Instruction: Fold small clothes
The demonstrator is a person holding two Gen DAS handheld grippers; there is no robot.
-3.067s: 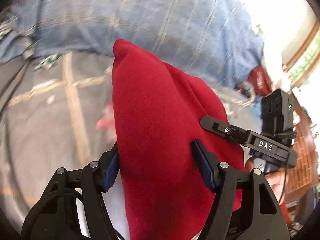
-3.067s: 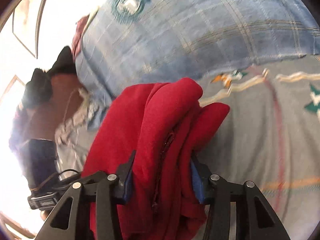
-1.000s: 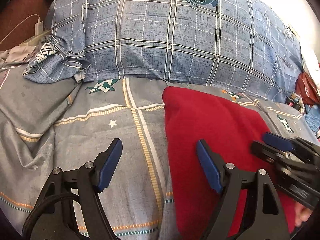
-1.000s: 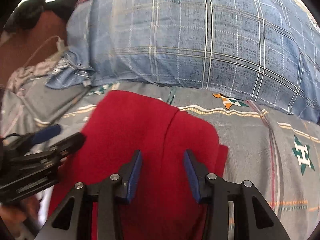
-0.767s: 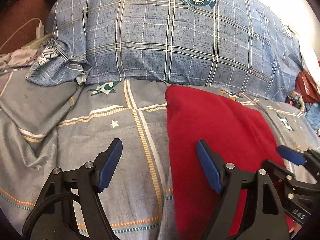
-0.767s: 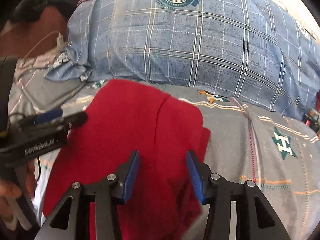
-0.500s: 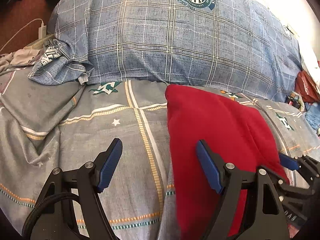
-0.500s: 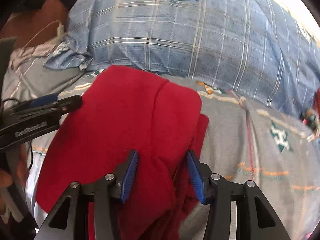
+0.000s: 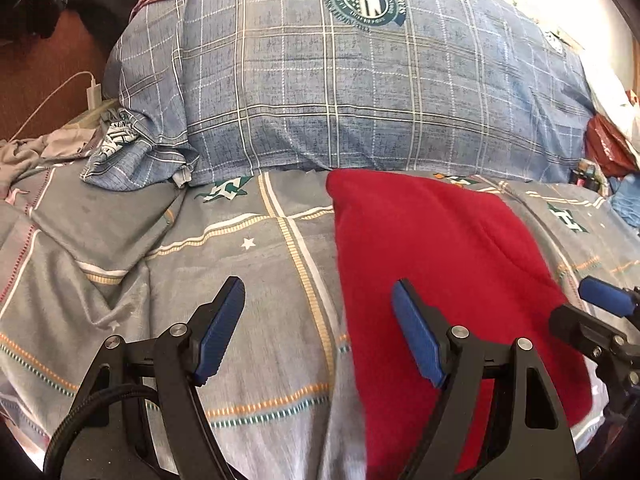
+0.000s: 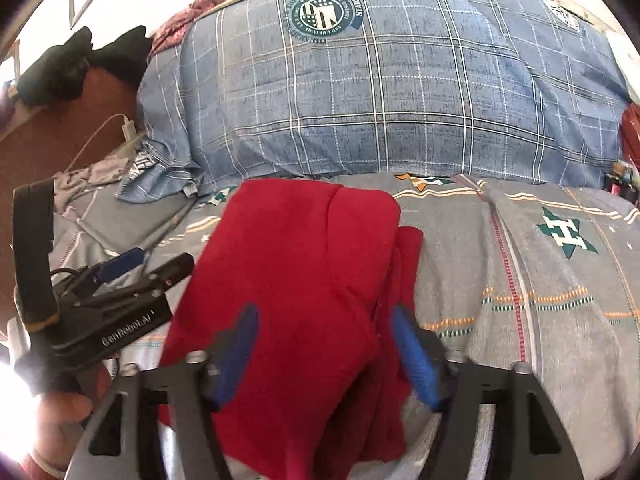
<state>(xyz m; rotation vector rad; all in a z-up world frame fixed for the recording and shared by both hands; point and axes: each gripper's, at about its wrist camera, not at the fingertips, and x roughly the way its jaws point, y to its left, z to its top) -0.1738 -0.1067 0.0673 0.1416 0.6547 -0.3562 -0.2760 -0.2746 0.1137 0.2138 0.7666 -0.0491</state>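
A folded red garment lies on the grey patterned bedsheet, just below a big blue plaid pillow. My left gripper is open and empty over the sheet at the garment's left edge, its right finger over the red cloth. In the right wrist view the red garment lies between the open, blurred jaws of my right gripper, which hold nothing. The left gripper's body shows at the left there, and the right gripper's tip shows at the right of the left wrist view.
A white charger and cable lie by the brown headboard at the far left. Crumpled grey cloth sits at the left. Red and blue items lie at the far right past the pillow. Dark clothes hang on the headboard.
Both grippers earlier held the red garment up; it now lies flat on the bed and both are open. In the last second the right gripper opened wider and both drew back slightly.
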